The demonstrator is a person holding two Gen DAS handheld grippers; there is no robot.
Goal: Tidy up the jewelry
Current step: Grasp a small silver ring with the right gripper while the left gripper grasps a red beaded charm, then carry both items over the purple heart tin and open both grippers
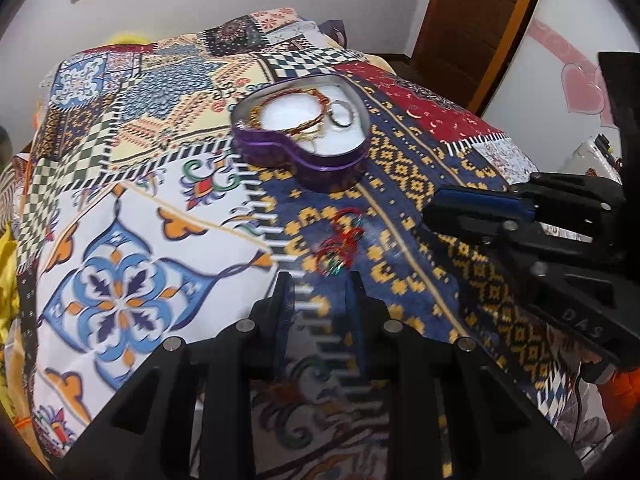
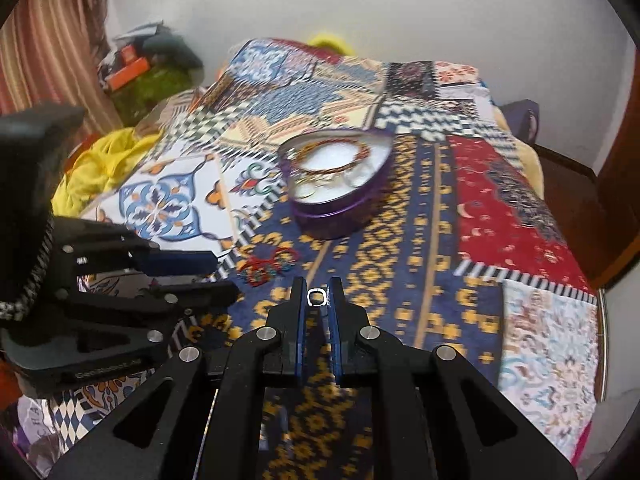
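Observation:
A purple heart-shaped tin (image 1: 320, 164) sits open on the patterned bedspread, also in the right wrist view (image 2: 352, 208). It holds a beaded bracelet (image 1: 298, 118) and a silver ring (image 1: 341, 114) on white padding. A tangle of red and green jewelry (image 1: 340, 242) lies on the blue patch in front of the tin, also in the right wrist view (image 2: 268, 266). My left gripper (image 1: 320, 280) is open just short of the tangle. My right gripper (image 2: 317, 288) is shut on a small silver ring (image 2: 316, 296) and shows from the side in the left wrist view (image 1: 448, 202).
The patchwork bedspread (image 1: 132, 240) covers the bed. Yellow cloth (image 2: 100, 168) lies at its left edge. A cluttered shelf with an orange box (image 2: 132, 68) stands by a striped curtain (image 2: 52, 40). A wooden door (image 1: 476, 20) is at the far right.

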